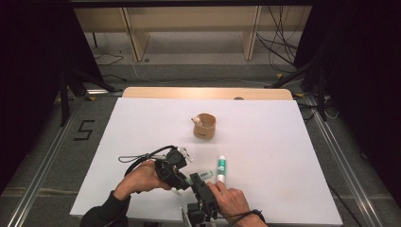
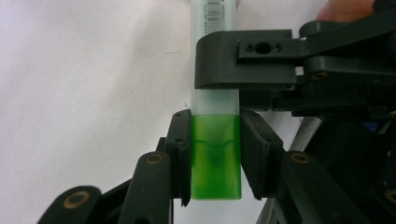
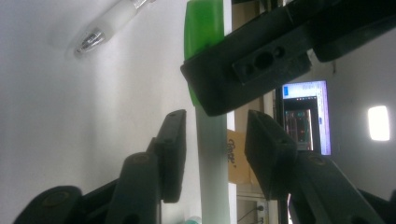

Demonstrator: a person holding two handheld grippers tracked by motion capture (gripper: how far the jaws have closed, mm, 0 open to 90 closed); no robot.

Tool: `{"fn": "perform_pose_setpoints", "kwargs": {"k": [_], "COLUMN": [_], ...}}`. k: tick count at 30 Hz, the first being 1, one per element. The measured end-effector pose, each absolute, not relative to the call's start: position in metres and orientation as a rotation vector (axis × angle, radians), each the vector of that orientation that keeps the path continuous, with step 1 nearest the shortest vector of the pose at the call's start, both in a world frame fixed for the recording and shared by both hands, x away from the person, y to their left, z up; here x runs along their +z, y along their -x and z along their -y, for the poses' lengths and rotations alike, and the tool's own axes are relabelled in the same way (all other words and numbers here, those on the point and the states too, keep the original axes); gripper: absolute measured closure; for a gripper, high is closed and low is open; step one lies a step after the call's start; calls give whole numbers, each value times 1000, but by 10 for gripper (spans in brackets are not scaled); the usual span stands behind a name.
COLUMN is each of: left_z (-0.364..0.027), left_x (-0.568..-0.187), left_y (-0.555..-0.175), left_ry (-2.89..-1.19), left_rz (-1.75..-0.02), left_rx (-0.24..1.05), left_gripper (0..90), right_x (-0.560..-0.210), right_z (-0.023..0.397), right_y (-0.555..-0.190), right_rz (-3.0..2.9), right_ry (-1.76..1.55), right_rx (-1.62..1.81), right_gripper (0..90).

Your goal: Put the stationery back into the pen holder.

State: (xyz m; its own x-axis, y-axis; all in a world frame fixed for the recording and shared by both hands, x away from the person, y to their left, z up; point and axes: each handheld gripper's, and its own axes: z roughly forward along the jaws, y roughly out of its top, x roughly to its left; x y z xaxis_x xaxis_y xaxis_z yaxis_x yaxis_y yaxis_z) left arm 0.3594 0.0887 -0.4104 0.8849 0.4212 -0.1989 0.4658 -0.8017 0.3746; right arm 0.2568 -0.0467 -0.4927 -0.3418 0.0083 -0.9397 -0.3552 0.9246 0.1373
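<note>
Tool (image 3: 212,156) jaws straddle white tube (image 3: 212,158), not pressing.

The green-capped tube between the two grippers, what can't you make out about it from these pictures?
- Tube, left gripper view: its far end is cut off by the top edge; the right gripper covers part of the body.
- Barcode print: too small to read.
- Green cap, right gripper view: its lower part hides behind the left gripper.
- High view: the tube is too small for detail.
</note>
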Motion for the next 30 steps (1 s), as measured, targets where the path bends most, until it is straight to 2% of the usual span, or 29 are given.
{"fn": "perform_pose_setpoints", "kwargs": {"k": [12,18,27,30], "left_z": [-90,-92,-112,-121], "left_x": [-412,-413,-401,-393], "left_y": [-361,-363,-360,-358], "left_ry": [-2617,-2605,-2572,-2529], "left_rz": [-670,-665,-678,-682], "left_rx": [-177,-193,-134,-81], "left_gripper": [666,653,384,337], "right_x": [-498,-499,-498,-496], "right_z": [44,44,54,62], "right_y": [-256,-256,-258,-262], "right_rz": [-1872,-1859,-1872,-1866], "right_ry": [280,301,283,256], "right_rx": [351,342,326,347], "right_gripper": [756,773,774,774]}}
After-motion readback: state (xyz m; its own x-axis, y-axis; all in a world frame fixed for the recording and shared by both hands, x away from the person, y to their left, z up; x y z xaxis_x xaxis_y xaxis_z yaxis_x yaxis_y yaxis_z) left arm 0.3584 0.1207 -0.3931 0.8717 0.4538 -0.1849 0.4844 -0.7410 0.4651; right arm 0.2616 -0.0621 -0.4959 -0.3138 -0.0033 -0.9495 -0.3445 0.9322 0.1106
